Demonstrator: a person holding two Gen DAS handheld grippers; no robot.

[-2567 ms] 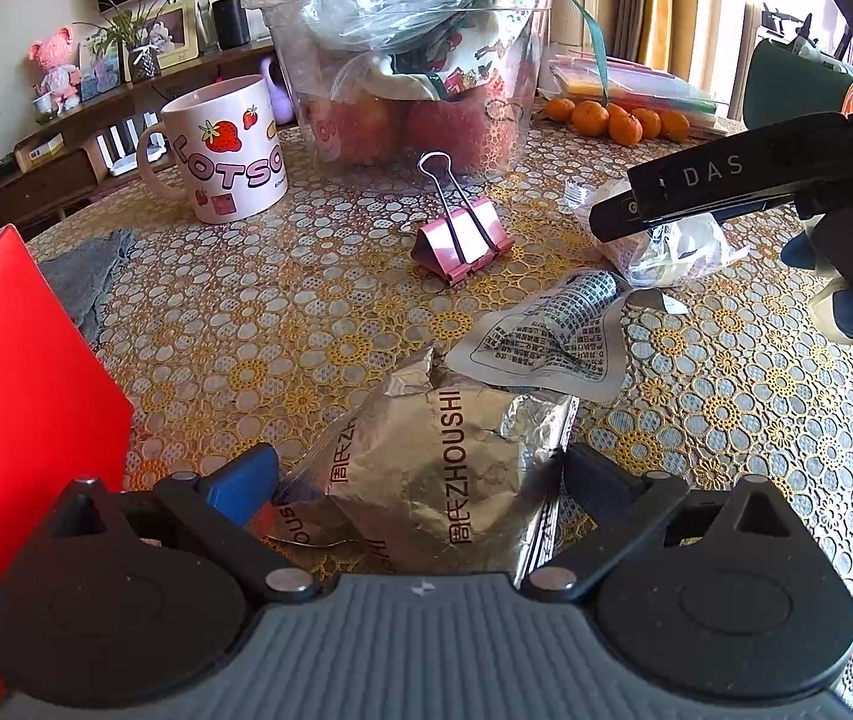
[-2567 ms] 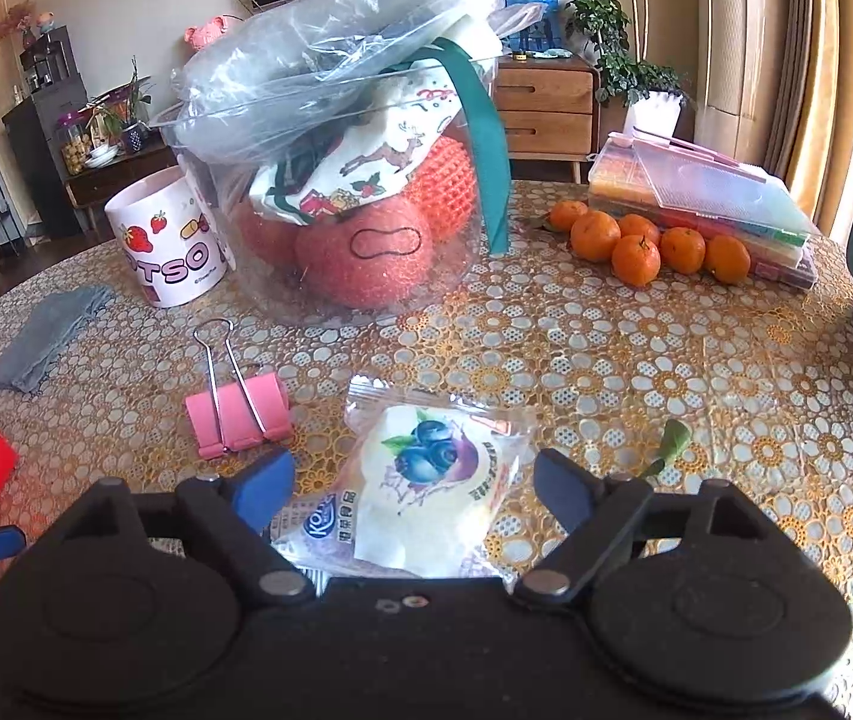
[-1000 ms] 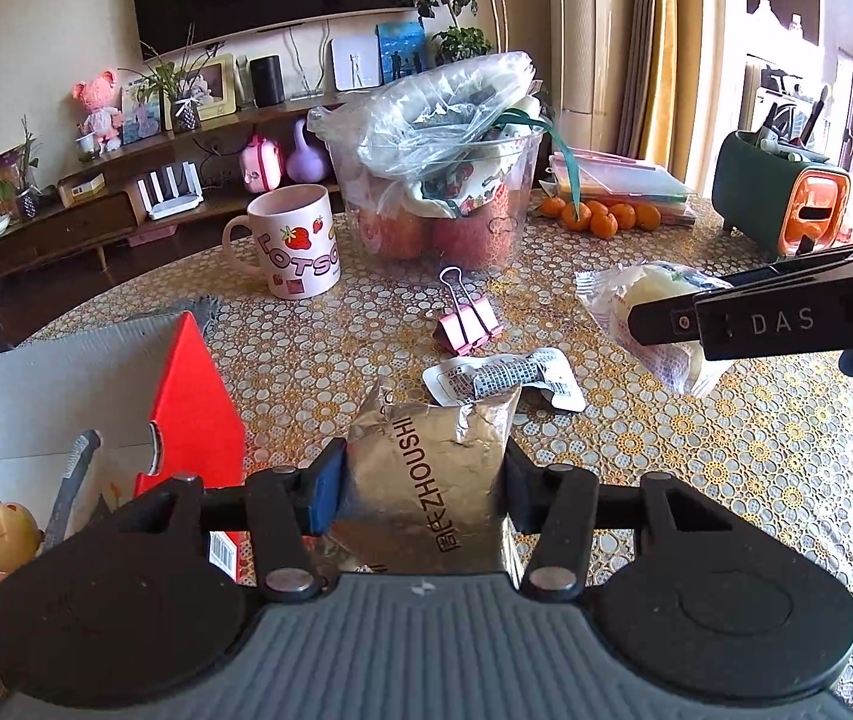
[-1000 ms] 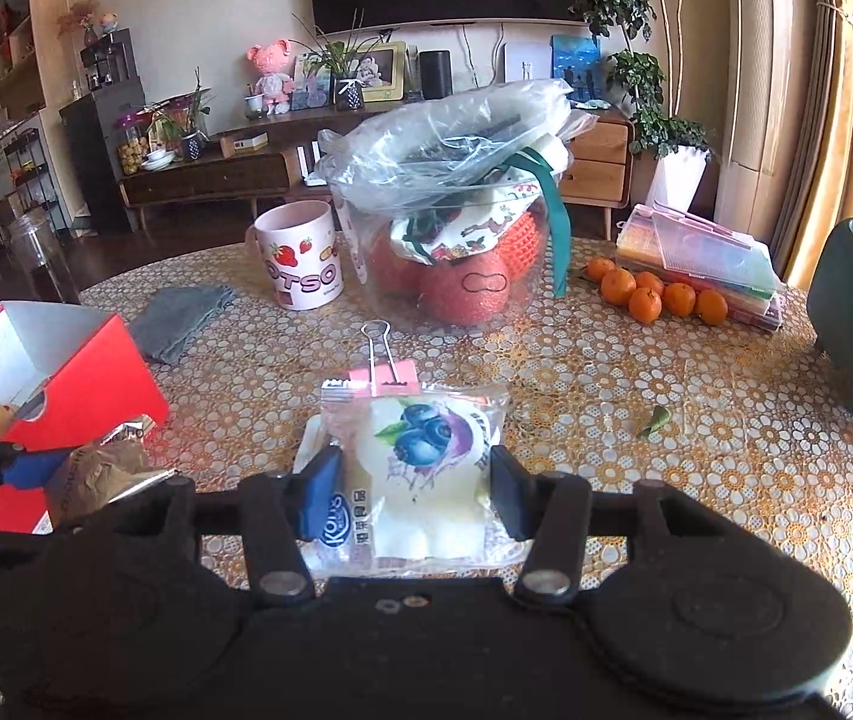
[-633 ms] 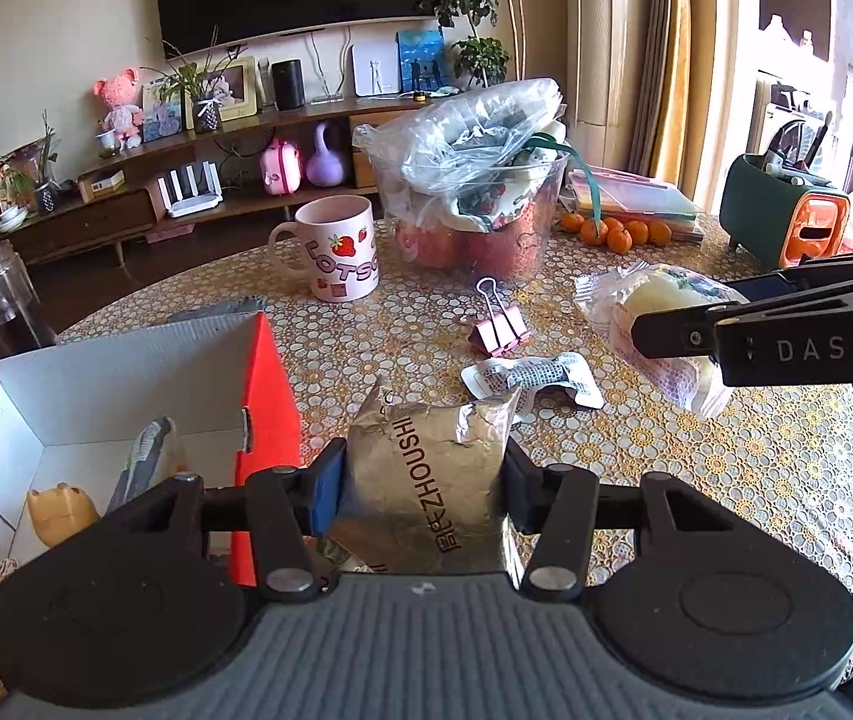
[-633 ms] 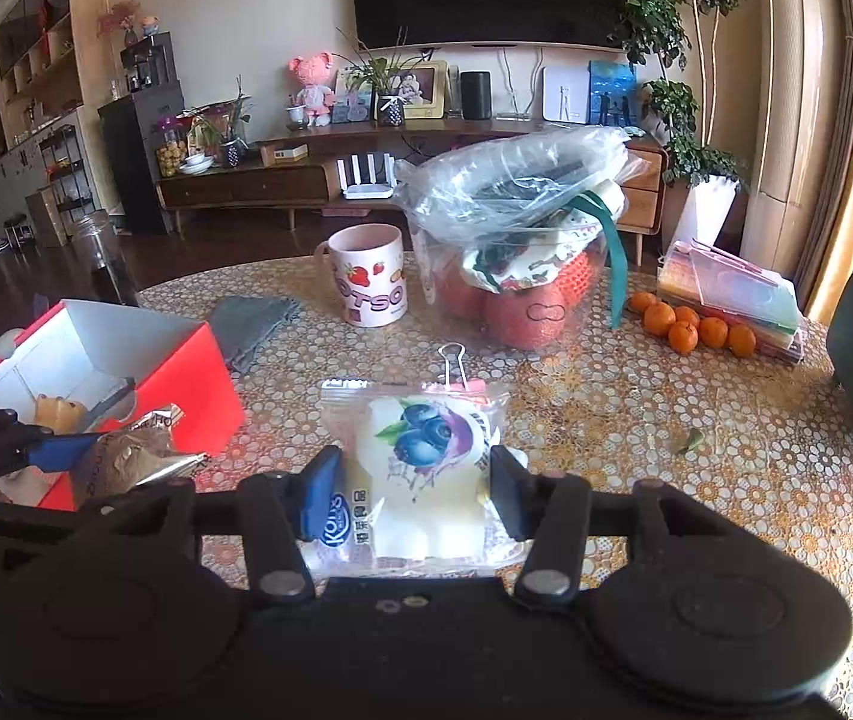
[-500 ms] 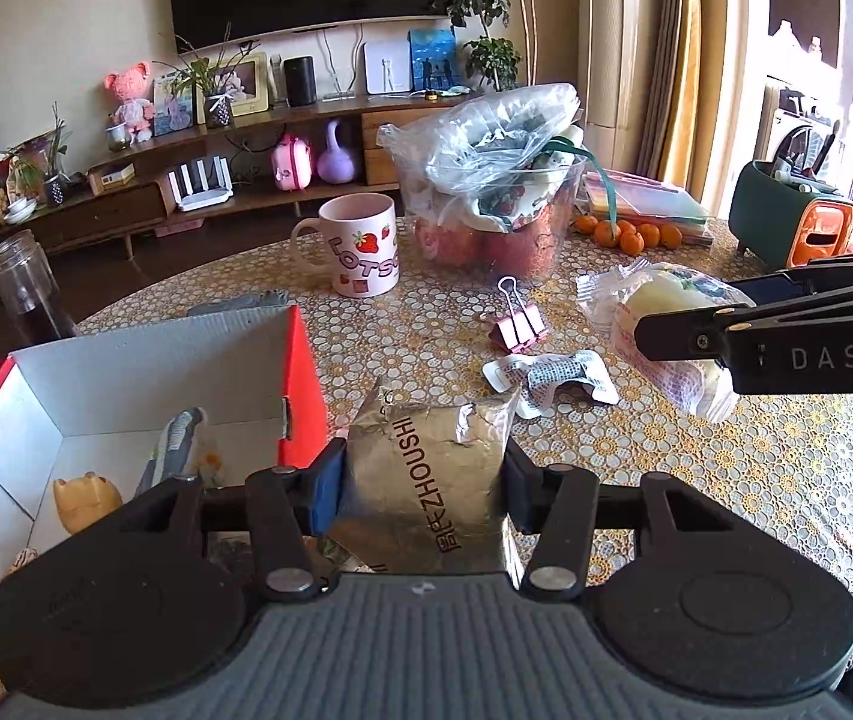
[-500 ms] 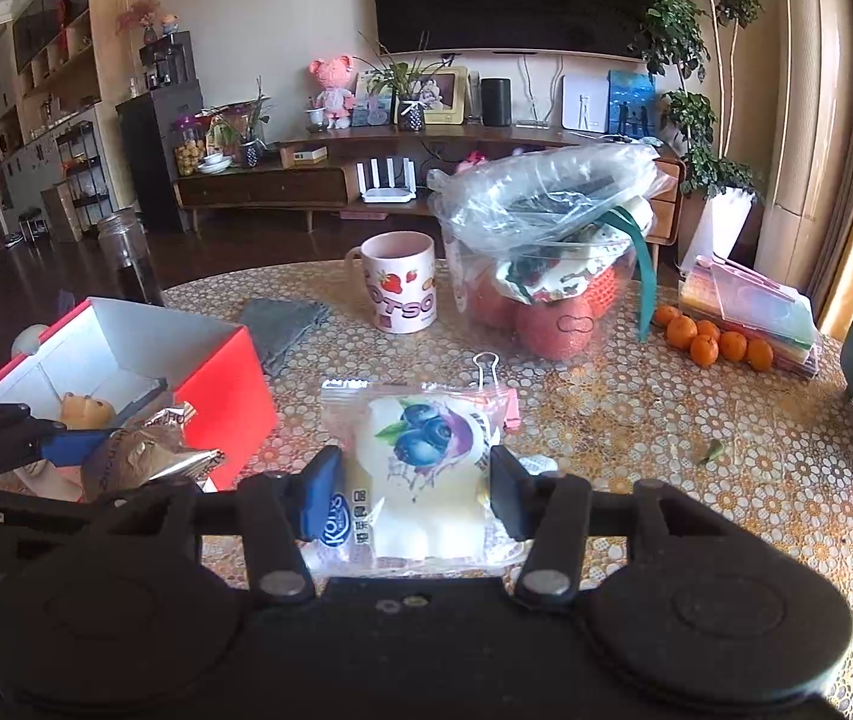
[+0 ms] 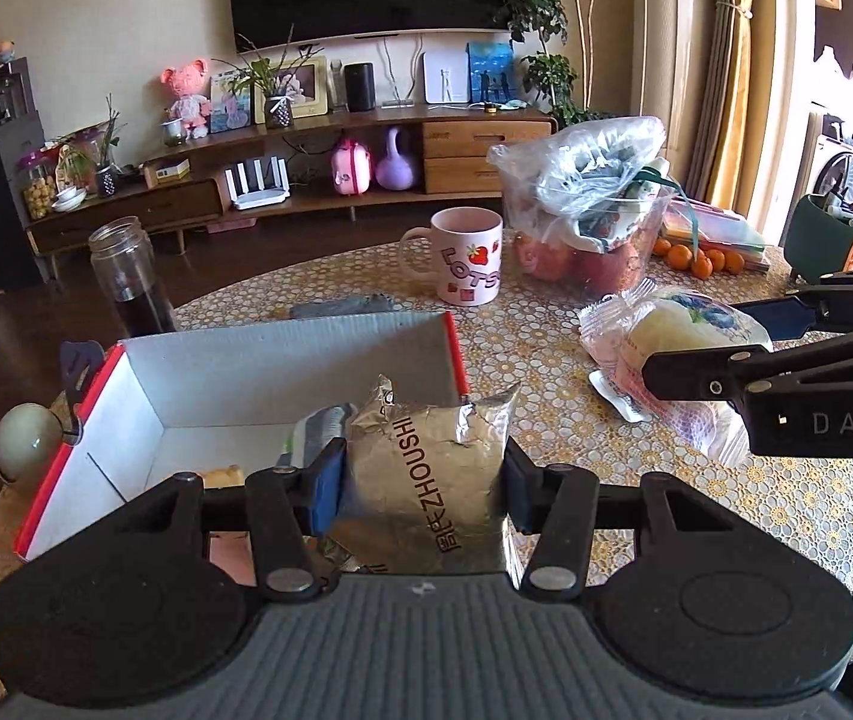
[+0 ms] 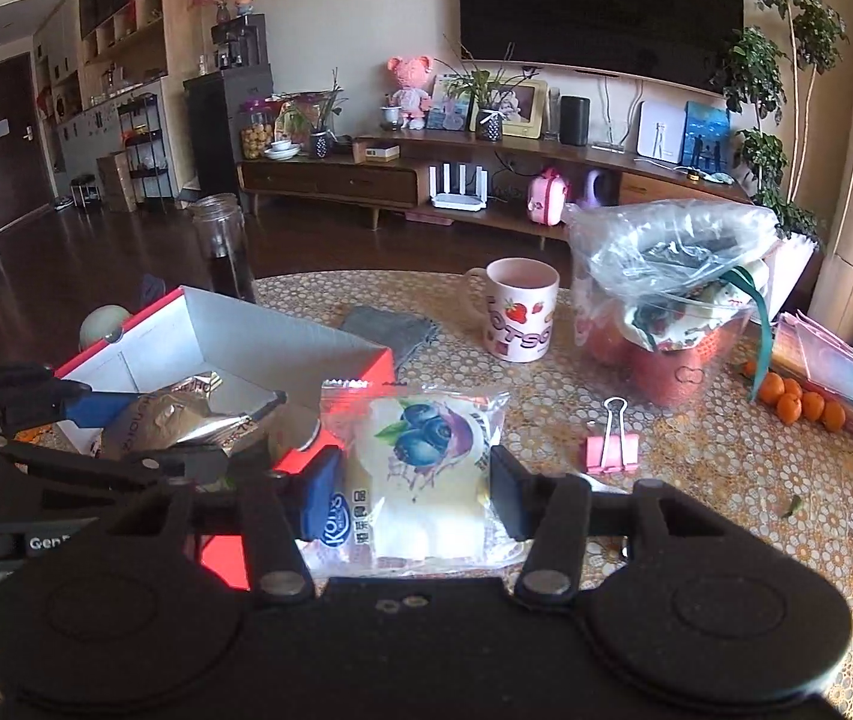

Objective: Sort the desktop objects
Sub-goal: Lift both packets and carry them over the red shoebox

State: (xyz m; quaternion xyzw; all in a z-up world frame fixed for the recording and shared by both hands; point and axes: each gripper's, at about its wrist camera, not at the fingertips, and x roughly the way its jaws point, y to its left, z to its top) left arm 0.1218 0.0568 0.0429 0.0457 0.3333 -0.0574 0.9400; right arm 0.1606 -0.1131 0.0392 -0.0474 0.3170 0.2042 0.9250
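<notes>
Now: both tools loaded, at the red box

Your left tool point(image 9: 420, 474) is clamped on the foil packet point(image 9: 426, 480) (print reads "ZHOUSHI"), held over the open red box point(image 9: 282, 384) on the counter point(image 9: 552, 354). Your right tool point(image 10: 411, 495) grips the blueberry snack bag point(image 10: 414, 462), just beside the box's right wall. Pink binder clip point(image 10: 609, 450) lies on the counter, right of the bag. Strawberry mug point(image 10: 519, 315) stands further back, beside the plastic-wrapped fruit tub point(image 10: 672, 312).

L gripper point(image 9: 423, 483) clamped on silver foil packet point(image 9: 426, 474) over open red box point(image 9: 282, 372), R gripper point(image 9: 720, 342) beside w/ blueberry snack bag point(image 9: 666, 348), strawberry mug point(image 9: 467, 264) behind
</notes>
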